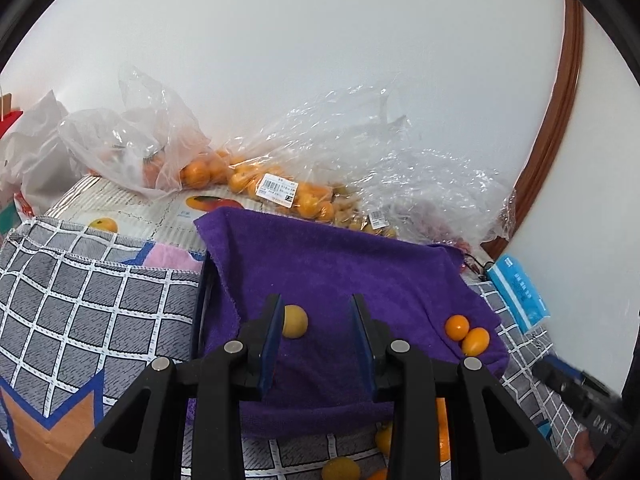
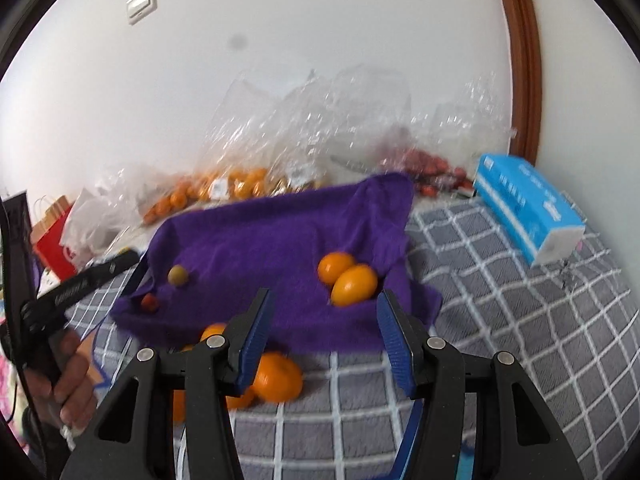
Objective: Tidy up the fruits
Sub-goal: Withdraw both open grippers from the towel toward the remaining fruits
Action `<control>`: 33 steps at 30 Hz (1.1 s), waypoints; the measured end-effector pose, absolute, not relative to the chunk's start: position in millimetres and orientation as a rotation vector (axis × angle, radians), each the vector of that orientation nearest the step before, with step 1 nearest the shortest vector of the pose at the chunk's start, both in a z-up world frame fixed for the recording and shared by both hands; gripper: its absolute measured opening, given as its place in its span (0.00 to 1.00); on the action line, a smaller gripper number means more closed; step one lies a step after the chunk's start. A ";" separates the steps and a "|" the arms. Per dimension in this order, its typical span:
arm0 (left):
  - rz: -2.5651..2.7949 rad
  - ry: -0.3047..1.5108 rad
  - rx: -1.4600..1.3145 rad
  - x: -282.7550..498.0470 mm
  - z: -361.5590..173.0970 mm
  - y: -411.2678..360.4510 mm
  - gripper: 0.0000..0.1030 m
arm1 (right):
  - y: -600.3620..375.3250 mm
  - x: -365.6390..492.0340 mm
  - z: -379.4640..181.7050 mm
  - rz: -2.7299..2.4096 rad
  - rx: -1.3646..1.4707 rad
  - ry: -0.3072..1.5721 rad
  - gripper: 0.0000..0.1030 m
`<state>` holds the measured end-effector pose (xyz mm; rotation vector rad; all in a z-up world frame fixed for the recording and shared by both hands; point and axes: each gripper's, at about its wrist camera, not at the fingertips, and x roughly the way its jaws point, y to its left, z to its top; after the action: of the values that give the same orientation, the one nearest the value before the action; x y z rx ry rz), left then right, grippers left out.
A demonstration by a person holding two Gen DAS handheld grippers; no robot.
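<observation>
**Two claws spread over the purple towel**

We are looking along the left gripper (image 1: 316,298), and its blue-padded jaws are standing a little apart, pinching nothing; only the purple terry towel (image 1: 340,264) is showing in the gap. A round yellow fruit (image 1: 296,321) is lying on the towel just beyond the left-hand finger, partly hidden behind it. Towards the towel's right edge, a round orange kumquat (image 1: 457,327) and an oval orange kumquat (image 1: 476,341) are resting against each other.

We are seeing the right gripper (image 2: 324,294) hovering at the near edge of the same towel, with its jaws spread wider and empty. In its view the two kumquats are sitting just past the right finger, and a small red fruit (image 2: 149,302) is lying near the towel's left corner. A larger orange mandarin (image 2: 278,376) is sitting off the towel on the grey checked cloth (image 2: 500,300), just behind the left finger, with more orange fruit crowding beside it, partly hidden by the gripper.

At the left border of that view a hand (image 2: 68,380) is gripping a black handle.

Behind the towel, against the white wall, crumpled clear plastic bags (image 1: 280,188) are holding many small orange fruits, and one bag at the right is holding red ones, though these are blurring too much for us to name them. A blue tissue pack (image 2: 528,208) is lying on the checked cloth to the right of the towel.
</observation>
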<state>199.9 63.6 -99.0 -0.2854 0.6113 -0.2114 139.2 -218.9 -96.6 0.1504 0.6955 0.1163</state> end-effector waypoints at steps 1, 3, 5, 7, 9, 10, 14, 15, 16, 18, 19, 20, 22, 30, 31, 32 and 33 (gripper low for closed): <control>-0.213 0.608 -0.286 199.3 -98.4 63.7 0.30 | -218.6 136.0 -96.9 0.117 0.147 0.699 0.52; -0.210 0.599 -0.286 198.0 -97.4 63.4 0.30 | -219.5 125.9 -94.5 0.108 0.134 0.697 0.52; -0.207 0.590 -0.275 196.9 -97.2 62.6 0.30 | -221.8 116.5 -90.1 0.102 0.131 0.687 0.52; -0.216 0.575 -0.260 194.8 -96.8 60.8 0.30 | -223.9 111.0 -85.2 0.100 0.133 0.679 0.52; -0.215 0.554 -0.255 191.9 -95.6 60.1 0.30 | -225.1 106.8 -81.2 0.104 0.147 0.674 0.52; -0.218 0.547 -0.252 191.2 -94.8 59.7 0.30 | -225.1 105.1 -79.9 0.108 0.153 0.672 0.52; -0.221 0.601 -0.244 194.8 -88.7 58.7 0.30 | -219.5 97.3 -72.8 0.098 0.110 0.665 0.51; -0.230 0.620 -0.256 194.2 -86.7 59.4 0.32 | -217.6 94.8 -70.8 0.092 0.089 0.660 0.51; -0.266 0.635 -0.288 190.7 -83.3 62.0 0.37 | -216.3 92.3 -68.6 0.088 0.068 0.654 0.51; -0.322 0.626 -0.317 181.2 -79.3 64.2 0.47 | -214.3 90.0 -67.0 0.090 0.042 0.647 0.51; -0.335 0.614 -0.312 173.0 -76.3 64.8 0.51 | -213.5 90.5 -67.3 0.092 0.039 0.647 0.51; -0.331 0.609 -0.297 167.6 -75.4 64.2 0.51 | -212.5 91.4 -69.2 0.097 0.044 0.647 0.51; -0.310 0.610 -0.262 156.2 -75.5 63.4 0.51 | -210.3 93.4 -76.3 0.111 0.060 0.649 0.51; -0.193 0.711 -0.210 141.0 -111.9 78.9 0.51 | -203.2 113.2 -114.0 0.143 0.134 0.742 0.49; -0.182 0.725 -0.211 142.1 -117.5 81.1 0.51 | -202.9 114.3 -115.8 0.143 0.132 0.744 0.49; -0.176 0.733 -0.217 142.6 -124.0 84.1 0.51 | -203.1 115.5 -117.1 0.141 0.127 0.745 0.49; -0.173 0.735 -0.220 142.8 -128.9 85.7 0.51 | -203.0 117.2 -118.9 0.139 0.120 0.748 0.49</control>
<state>142.8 85.7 -128.9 -0.2203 0.7347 -0.1726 117.2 -203.0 -118.9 0.1197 0.7475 0.1394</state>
